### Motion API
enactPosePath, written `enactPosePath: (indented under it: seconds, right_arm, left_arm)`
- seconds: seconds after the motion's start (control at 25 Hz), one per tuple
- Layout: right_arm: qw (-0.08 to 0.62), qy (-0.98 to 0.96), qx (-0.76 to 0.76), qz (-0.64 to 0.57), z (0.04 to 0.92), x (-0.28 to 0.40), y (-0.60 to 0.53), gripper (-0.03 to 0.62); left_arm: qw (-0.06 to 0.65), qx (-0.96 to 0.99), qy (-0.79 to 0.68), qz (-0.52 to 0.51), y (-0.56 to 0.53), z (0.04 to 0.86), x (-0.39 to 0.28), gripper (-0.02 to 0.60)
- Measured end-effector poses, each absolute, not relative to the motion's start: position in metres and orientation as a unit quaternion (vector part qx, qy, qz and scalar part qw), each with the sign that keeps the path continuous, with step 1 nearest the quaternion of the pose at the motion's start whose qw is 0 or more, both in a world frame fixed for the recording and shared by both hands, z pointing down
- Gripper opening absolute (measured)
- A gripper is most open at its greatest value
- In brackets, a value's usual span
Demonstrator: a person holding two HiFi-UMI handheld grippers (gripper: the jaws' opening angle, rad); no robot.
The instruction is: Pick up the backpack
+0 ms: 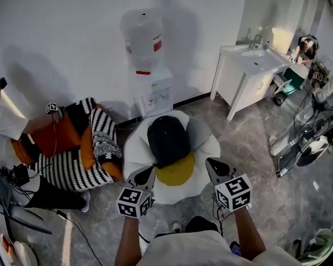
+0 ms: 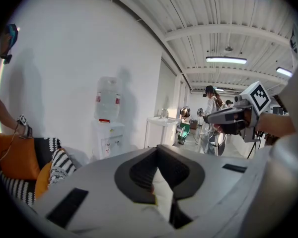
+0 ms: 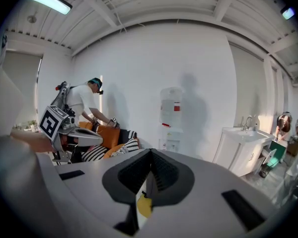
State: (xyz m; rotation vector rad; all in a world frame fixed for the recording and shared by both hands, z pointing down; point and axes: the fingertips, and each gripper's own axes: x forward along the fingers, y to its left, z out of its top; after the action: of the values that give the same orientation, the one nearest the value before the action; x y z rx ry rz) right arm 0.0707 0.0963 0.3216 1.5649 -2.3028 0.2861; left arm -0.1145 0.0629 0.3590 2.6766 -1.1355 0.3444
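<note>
Left hand-held gripper (image 1: pixel 147 173): jaws closed to a thin sliver, nothing between them. Hovers over the near-left edge of the egg cushion, just short of the backpack.
Right hand-held gripper (image 1: pixel 212 165): jaws fully together, empty. Sits over the near-right edge of the egg cushion, beside the yolk.
Backpack (image 1: pixel 168 140): black, lying flat on the egg cushion, its near end overlapping the yolk. It is between the two grippers and a little beyond their tips. Neither one touches it.
Egg cushion (image 1: pixel 202 148): white, fried-egg shape, on the grey floor (image 1: pixel 255 143).
Yolk (image 1: pixel 176 172): yellow patch, mostly showing on the near side of the backpack.
Water dispenser (image 1: pixel 147 65): white, bottle on top, against the wall just behind the egg cushion.
Sink cabinet (image 1: pixel 244 79): white, tap on top, right of the water dispenser.
Striped cushions (image 1: pixel 72 170): black-and-white, piled with orange cushions (image 1: pixel 58 134) left of the egg cushion.
Person (image 1: pixel 5 121): far left, one arm stretched over the orange cushions.
</note>
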Motion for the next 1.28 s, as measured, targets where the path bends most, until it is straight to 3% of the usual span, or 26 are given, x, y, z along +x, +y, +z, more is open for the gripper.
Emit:
enactPosePath:
  seconds: [0.36,1.28]
  right_arm:
    - [0.169,-0.81,0.554,0.093,0.32,0.08,0.071,0.0]
    - [0.208,-0.818,0.519,0.136,0.373,0.127,-0.051,0.0]
  left_arm:
    - [0.083,0.904,-0.394,0.147,0.038,0.367,-0.115,0.017]
    - [0.141,0.854,-0.475,0.159,-0.069,0.413,-0.1,0.018]
